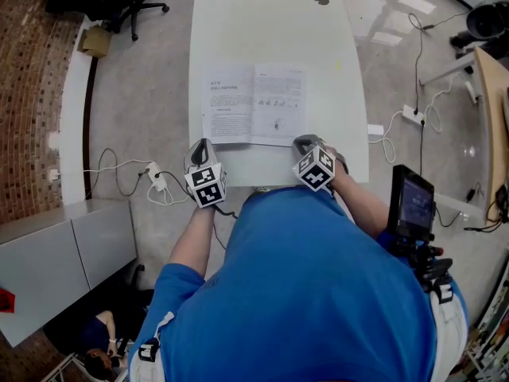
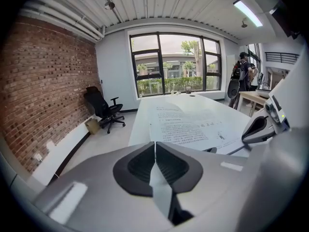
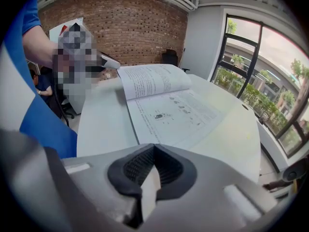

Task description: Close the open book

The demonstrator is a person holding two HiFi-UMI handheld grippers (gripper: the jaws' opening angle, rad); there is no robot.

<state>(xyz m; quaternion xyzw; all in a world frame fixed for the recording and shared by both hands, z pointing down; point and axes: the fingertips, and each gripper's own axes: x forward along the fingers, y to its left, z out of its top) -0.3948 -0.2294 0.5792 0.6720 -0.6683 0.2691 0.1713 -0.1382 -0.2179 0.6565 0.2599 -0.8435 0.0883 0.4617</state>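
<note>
Book (image 1: 254, 104) lies open and flat on the white table (image 1: 270, 30), close to the near edge. Its pages are thin and white with black print, and there is a soft crease at the spine. From the head view, the left gripper (image 1: 200, 146) sits off the book's near left corner and the right gripper (image 1: 306, 142) at its near right corner. Contact with the paper can't be told from up there.

The left gripper view shows smooth grey shells and black ribbed pads, with the jaws pressed tip to tip and nothing between them. It's the same in the right gripper view: jaws together and empty, just short of the page edge.

The right gripper view adds something the head view flattens out: the far page arches up in a curve while the near one lies level. Only the left gripper view shows the big dark-framed windows (image 2: 174, 64) and the rough brick wall (image 2: 43, 81) beside a black chair (image 2: 104, 111). Only the head view shows the checkered marker cubes (image 1: 207, 185) and a white cable (image 1: 119, 173) looped on the grey floor.
</note>
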